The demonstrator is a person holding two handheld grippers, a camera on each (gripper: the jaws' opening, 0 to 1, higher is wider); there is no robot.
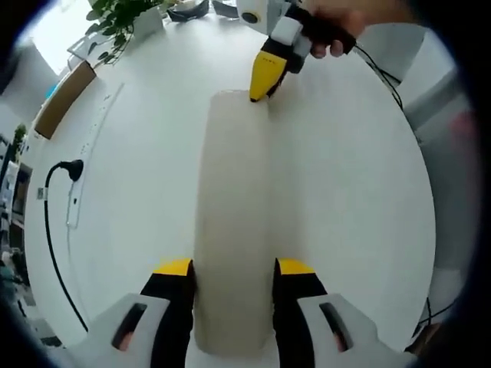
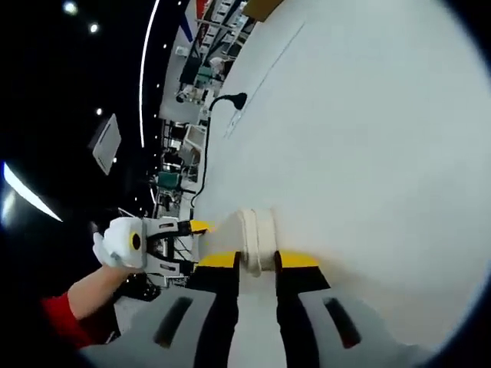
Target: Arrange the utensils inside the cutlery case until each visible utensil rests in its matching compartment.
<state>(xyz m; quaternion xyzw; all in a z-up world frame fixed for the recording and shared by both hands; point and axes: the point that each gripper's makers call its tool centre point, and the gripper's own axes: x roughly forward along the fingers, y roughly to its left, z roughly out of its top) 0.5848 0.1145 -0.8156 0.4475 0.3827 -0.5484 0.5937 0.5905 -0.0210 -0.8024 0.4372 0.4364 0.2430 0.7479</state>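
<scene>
Both grippers are clamping the closed cutlery case (image 1: 232, 222) on the white counter (image 1: 146, 199): the left gripper (image 1: 232, 274) is pinching its near end, the right gripper (image 2: 257, 261) its far end. Both should be keeping the case level and their grip even.

A big white table (image 1: 345, 199) filled most of the room seen here. A green plant (image 1: 115, 23) stood at the far edge of the table, and a brown box (image 1: 63, 98) lay near the plant. A black cord with a plug (image 1: 70, 169) lay on the table, closer than the box. Past the table's edge, shelves (image 2: 180, 153) stood in a dark room with small ceiling lights (image 2: 70, 9).
</scene>
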